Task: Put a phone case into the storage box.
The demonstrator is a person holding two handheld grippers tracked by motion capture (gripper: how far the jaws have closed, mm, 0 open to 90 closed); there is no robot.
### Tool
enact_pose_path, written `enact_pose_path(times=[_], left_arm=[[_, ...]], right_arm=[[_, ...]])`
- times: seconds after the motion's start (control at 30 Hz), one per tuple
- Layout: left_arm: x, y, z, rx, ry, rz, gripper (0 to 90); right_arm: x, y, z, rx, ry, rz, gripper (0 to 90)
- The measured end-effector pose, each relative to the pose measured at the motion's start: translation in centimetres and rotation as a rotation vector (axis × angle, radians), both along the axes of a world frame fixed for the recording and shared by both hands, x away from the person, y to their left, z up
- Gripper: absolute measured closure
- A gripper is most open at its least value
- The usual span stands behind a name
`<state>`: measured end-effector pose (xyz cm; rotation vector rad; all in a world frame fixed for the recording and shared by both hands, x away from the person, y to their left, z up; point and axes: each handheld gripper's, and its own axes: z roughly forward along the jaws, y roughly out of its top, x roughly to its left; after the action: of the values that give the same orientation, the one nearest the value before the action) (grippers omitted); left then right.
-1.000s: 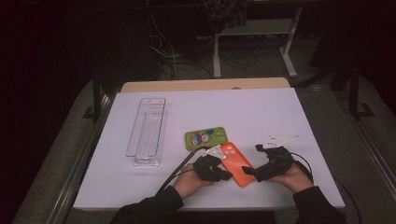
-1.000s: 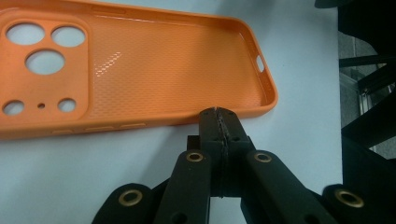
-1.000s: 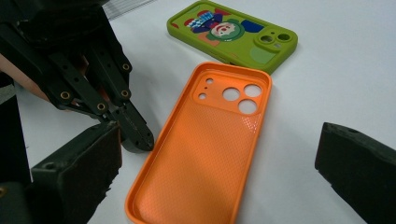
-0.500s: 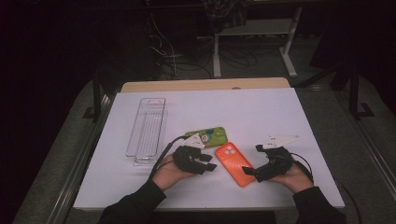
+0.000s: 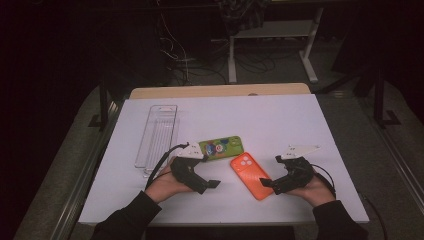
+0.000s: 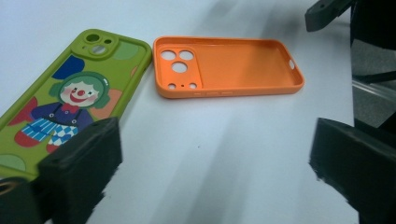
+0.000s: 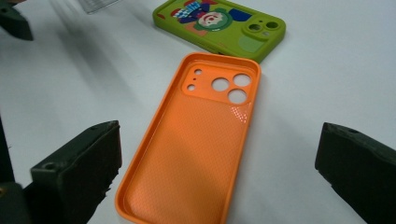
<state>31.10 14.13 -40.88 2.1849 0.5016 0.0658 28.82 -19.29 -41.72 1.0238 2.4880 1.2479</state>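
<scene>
An orange phone case (image 5: 249, 175) lies open side up on the white table (image 5: 280, 125), its camera holes toward the far side. A green phone case with a clown picture (image 5: 221, 146) lies just beyond it, picture up. My left gripper (image 5: 202, 177) sits left of the orange case, open and empty. In the left gripper view the jaws (image 6: 215, 154) stand wide apart, with the green case (image 6: 70, 98) and the orange case (image 6: 224, 65) ahead. My right gripper (image 5: 272, 180) is at the orange case's right edge, open. Its jaws (image 7: 219, 158) straddle the orange case (image 7: 196, 144) without touching it.
A clear plastic tray (image 5: 157, 135) stands lengthwise at the table's left. The table's far half and right side are bare white. Beyond the far edge there is a dark floor with cables and a stand's legs (image 5: 270, 55).
My left gripper has drawn back to the left from the orange case, where both grippers met a second ago. The case now lies flat between them. The right gripper has barely moved.
</scene>
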Motion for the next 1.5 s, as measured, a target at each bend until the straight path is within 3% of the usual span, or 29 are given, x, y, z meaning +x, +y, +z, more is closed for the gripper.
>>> enact_pose_path(times=[0.2,0.4,0.5,0.7,0.9,1.5], left_arm=[[0.2,0.6,-0.2,0.002,-0.003,0.001,0.0],[0.4,1.6,0.2,-0.005,-0.009,0.012,0.0],[0.7,1.9,0.1,-0.014,-0.005,0.024,0.6],[0.7,1.9,0.2,-0.025,-0.009,0.024,0.6],[0.9,1.8,0.1,-0.022,-0.013,0.015,0.6],[1.0,1.9,0.1,-0.034,-0.008,0.023,2.0]], right_arm=[[-0.1,0.1,0.2,-0.003,0.01,-0.043,0.0],[-0.2,0.3,0.4,-0.006,0.01,-0.045,0.0],[-0.3,0.5,0.4,-0.012,0.038,-0.046,0.0],[0.0,1.2,0.8,-0.024,0.051,-0.034,0.0],[0.4,1.9,1.8,-0.022,0.021,-0.041,0.0],[2.0,4.6,3.1,-0.015,0.003,-0.051,0.0]])
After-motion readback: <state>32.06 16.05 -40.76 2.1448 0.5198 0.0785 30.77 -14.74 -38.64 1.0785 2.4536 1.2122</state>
